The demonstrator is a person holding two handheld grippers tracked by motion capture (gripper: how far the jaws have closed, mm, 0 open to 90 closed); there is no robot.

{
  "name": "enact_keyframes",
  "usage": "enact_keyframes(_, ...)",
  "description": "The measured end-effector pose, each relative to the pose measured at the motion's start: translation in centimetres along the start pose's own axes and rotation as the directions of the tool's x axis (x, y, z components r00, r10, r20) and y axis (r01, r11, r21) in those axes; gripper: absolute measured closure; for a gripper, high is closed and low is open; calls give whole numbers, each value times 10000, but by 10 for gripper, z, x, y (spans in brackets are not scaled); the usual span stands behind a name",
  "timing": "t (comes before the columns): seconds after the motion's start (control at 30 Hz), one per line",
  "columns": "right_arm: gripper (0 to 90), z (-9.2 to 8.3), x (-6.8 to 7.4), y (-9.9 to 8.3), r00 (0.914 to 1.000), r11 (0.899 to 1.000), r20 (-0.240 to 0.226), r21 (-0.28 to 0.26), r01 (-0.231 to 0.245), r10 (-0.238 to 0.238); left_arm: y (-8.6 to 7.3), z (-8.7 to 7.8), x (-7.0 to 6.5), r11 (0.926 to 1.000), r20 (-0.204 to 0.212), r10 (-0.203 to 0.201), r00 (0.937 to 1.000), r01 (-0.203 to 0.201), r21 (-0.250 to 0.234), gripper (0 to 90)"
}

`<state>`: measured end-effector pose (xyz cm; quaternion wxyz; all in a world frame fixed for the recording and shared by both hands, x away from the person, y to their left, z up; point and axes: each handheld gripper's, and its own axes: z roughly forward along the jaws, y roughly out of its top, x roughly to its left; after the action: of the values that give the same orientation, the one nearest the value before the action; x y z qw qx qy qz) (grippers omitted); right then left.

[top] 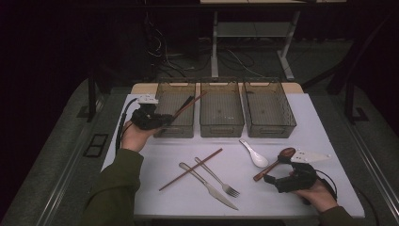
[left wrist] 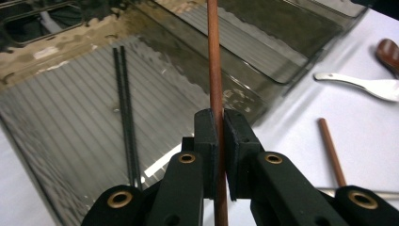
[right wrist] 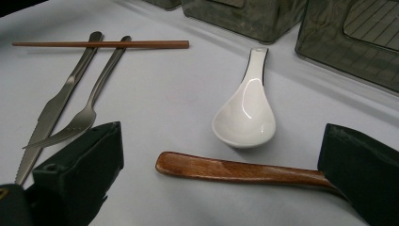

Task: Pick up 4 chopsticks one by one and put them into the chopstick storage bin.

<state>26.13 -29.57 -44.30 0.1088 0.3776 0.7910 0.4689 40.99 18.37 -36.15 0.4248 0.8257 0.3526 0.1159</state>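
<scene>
Left gripper pinches chopstick tight, over left bin. Right gripper wide open w/ wood spoon between.

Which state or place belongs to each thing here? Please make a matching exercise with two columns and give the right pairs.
Things:
1. held chopstick
2. white spoon
3. wooden spoon
4. second chopstick

Places or states:
A. lies across the knife and fork
B. clamped by the left gripper over the left bin
C. lies between the open fingers of the right gripper
D. lies free on the table, in front of the right bin

Pairs: 1-B, 2-D, 3-C, 4-A
</scene>
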Motion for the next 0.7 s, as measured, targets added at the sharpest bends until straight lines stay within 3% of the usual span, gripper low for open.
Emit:
enact_keyframes(0.37, 5, 0, 0, 0, 10000, 10000, -2, 1, 11, -11, 9, 17, 23, 9986, -867, -483, 9951, 500, 175, 836)
enact_keyframes(0.7, 5, 0, 0, 0, 10000, 10000, -30, -6, 22, -22, 11, 32, 39, 9928, -1262, -1095, 9859, 1146, 339, 836)
